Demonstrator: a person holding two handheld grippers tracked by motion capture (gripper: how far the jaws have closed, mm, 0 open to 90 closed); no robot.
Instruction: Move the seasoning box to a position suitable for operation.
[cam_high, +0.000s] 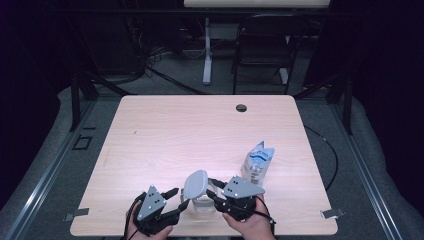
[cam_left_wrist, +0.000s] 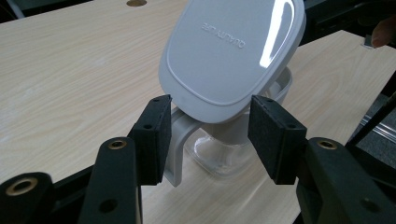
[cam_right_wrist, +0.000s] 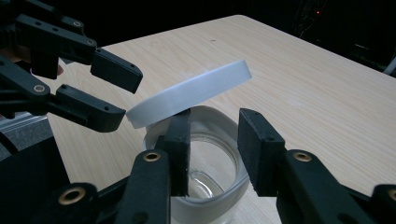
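A clear container with a white rim stands near the front edge of the worktop, between the two tools. Its white hinged lid is raised and tilted back, the rounded-square top facing the left side; in the left gripper view the lid carries faint raised lettering and leans over the clear body. The left tool sits just left of the container, its jaws spread apart on either side of the lid's lower edge and hinge; in the left gripper view the left pad stands against the white hinge bracket while the right pad stands clear of the lid, so nothing is clamped. The right tool comes in from the right side of the container; in the right gripper view its jaws straddle the container's near wall, one pad inside the opening and one outside, and whether they press on the rim cannot be told. In that same view the lid shows edge-on, with the left tool beside it. A crumpled clear plastic bottle with a blue label lies on the worktop just behind and to the right of the right tool. A small round hole sits near the worktop's far edge.
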